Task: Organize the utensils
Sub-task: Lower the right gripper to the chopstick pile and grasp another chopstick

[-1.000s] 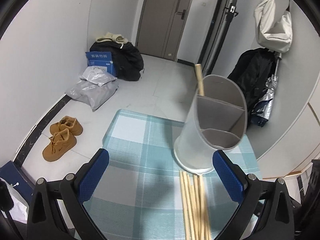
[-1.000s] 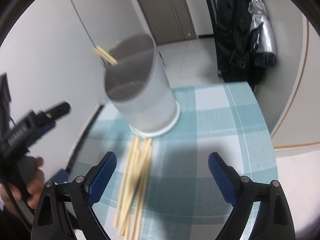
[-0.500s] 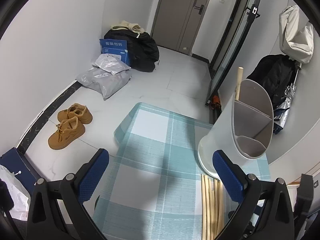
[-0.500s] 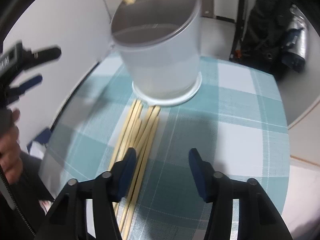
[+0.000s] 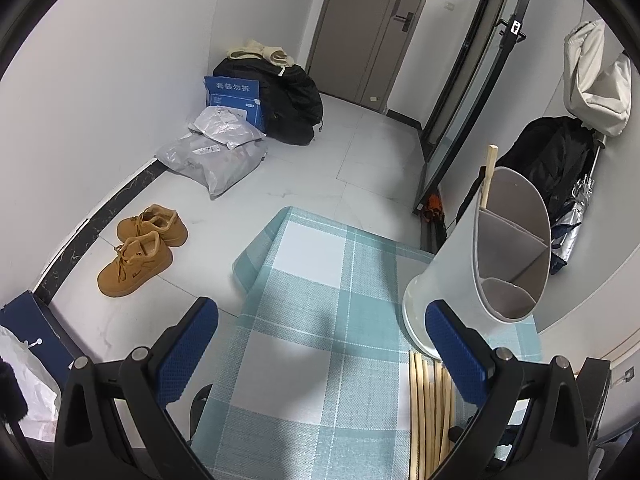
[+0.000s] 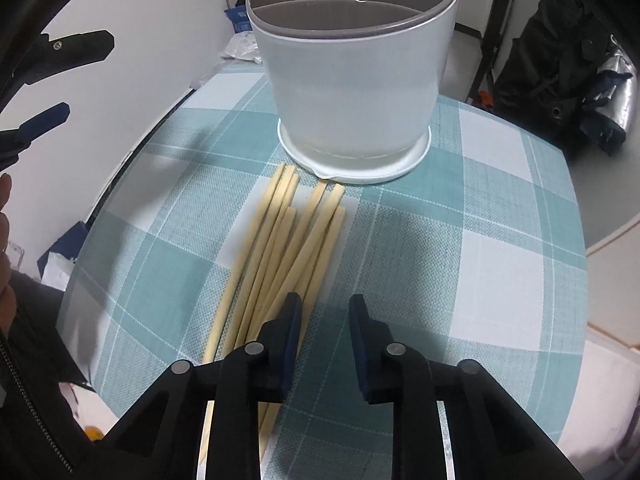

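Checked tablecloth [image 5: 320, 320] by hallway door [image 5: 372, 32], apparently.

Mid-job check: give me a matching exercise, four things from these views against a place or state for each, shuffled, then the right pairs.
Things:
1. holder
2. loose chopsticks
3. left gripper
4. right gripper

Places or states:
A. narrowly open, low beside the bundle
B. flat on the checked cloth
C. wide open, holding nothing
D. upright, a stick poking from its far compartment

Pairs: 1-D, 2-B, 3-C, 4-A
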Available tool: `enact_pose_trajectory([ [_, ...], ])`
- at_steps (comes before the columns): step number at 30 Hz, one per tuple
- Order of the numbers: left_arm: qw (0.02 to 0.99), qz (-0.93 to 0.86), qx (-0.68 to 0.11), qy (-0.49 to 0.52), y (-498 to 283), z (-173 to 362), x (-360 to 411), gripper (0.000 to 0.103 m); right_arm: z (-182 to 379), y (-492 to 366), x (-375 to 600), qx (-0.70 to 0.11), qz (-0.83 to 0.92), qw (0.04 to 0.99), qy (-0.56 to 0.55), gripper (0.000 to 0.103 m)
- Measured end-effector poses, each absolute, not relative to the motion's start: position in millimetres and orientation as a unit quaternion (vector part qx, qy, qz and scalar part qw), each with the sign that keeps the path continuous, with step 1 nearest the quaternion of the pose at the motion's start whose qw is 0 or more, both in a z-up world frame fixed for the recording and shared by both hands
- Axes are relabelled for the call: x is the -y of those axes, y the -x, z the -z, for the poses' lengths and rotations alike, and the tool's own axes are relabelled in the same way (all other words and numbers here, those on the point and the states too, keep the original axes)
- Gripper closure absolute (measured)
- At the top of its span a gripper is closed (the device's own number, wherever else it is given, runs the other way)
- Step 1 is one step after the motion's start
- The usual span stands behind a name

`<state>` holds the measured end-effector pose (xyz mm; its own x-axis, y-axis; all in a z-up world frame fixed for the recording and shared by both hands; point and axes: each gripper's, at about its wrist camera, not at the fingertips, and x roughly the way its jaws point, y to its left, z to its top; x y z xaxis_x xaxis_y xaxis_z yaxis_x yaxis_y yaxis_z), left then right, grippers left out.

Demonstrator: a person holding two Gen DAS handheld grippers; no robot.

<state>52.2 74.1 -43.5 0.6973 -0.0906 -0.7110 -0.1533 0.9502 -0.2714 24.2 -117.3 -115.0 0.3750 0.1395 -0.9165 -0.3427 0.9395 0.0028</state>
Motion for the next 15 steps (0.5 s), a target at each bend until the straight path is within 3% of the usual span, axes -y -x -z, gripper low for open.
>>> enact_pose_trajectory([
  [15,0.904,-0.024,-0.393,0.164,-54.6,46.1,-76.4,0.001,116.8,-32.2,107.0,-0.548,-0.139,0.815,0.125,0.088],
])
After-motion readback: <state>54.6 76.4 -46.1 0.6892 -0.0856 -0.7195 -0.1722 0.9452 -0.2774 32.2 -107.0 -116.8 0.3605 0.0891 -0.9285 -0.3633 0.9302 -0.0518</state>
